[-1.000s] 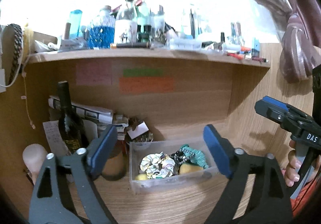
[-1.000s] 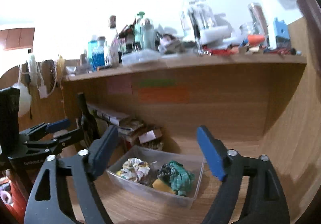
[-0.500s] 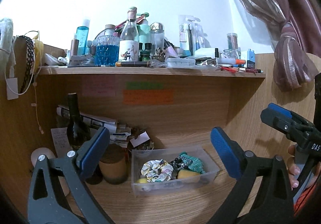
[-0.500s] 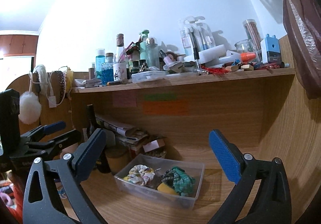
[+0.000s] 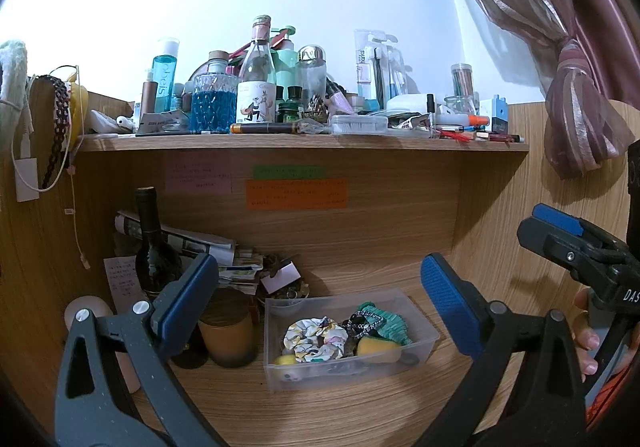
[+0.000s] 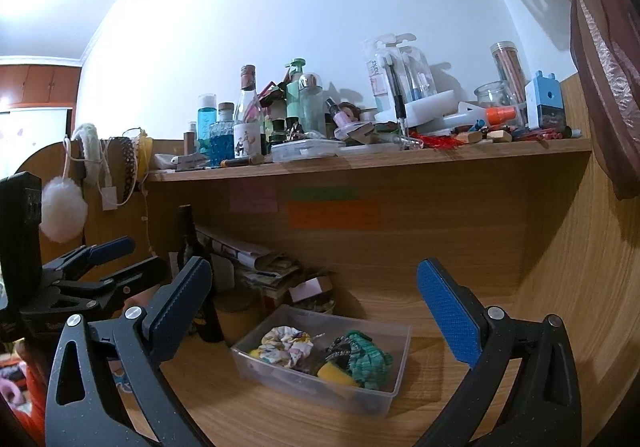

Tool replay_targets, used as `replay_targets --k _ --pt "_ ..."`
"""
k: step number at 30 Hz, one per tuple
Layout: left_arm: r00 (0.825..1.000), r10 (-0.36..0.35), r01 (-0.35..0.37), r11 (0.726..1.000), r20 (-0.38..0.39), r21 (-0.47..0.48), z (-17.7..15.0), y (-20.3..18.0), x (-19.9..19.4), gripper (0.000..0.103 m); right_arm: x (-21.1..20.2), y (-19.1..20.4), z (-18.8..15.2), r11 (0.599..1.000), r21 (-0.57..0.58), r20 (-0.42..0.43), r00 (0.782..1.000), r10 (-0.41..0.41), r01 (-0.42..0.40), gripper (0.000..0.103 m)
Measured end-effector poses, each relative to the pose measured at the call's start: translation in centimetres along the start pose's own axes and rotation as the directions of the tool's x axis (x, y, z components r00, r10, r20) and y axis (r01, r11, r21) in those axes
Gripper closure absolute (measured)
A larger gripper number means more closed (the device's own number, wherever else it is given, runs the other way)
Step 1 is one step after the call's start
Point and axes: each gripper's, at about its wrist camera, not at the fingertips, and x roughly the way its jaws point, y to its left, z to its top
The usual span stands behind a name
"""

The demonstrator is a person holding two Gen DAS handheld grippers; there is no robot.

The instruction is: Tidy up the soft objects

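**Inspector:** Left wrist view first. What was recorded?

**Assistant:** The left gripper point(image 5: 318, 299) filled the lower frame with its two blue-padded fingers spread wide apart and nothing between them. Between the pads, lower centre, a clear plastic bin point(image 5: 420, 345) sat on the wooden desk point(image 5: 360, 407). Inside it lay a floral scrunchie point(image 5: 316, 339) at the left, a teal scrunchie point(image 5: 386, 323) at the right rear, and a yellow sponge point(image 5: 376, 347) at the front, touching the teal one. A dark beaded item lay between the two scrunchies; its nature could not be determined.

**Inspector:** Surroundings?

**Assistant:** A brown jar point(image 5: 228, 331) stood just left of the bin, with a dark wine bottle point(image 5: 150, 247) behind it. A cluttered shelf point(image 5: 300, 143) ran across the middle of the frame. The right gripper point(image 5: 560, 235) entered from the right edge, held by a hand point(image 5: 588, 335); from this angle its opening could not be judged.

**Inspector:** And the right wrist view?

**Assistant:** The right gripper point(image 6: 316, 303) likewise showed its fingers held well apart and holding nothing. The bin point(image 6: 320, 383) sat lower centre, turned at an angle, with the floral scrunchie point(image 6: 286, 343) at its left, the teal scrunchie point(image 6: 370, 359) at its right and the sponge point(image 6: 334, 373) in front. The left gripper point(image 6: 104, 259) appeared at the left edge, its tips parted. The shelf point(image 6: 360, 159) crossed the upper middle, and a curtain point(image 6: 604, 87) hung at the upper right.
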Motion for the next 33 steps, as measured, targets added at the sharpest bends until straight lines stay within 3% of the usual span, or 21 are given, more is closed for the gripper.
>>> replay_targets --k 33 --pt "0.999 -0.037 0.037 0.999 -0.007 0.008 -0.36 0.81 0.28 0.0 0.52 0.43 -0.55 1.0 0.012 -0.024 1.0 0.004 -0.003 0.0"
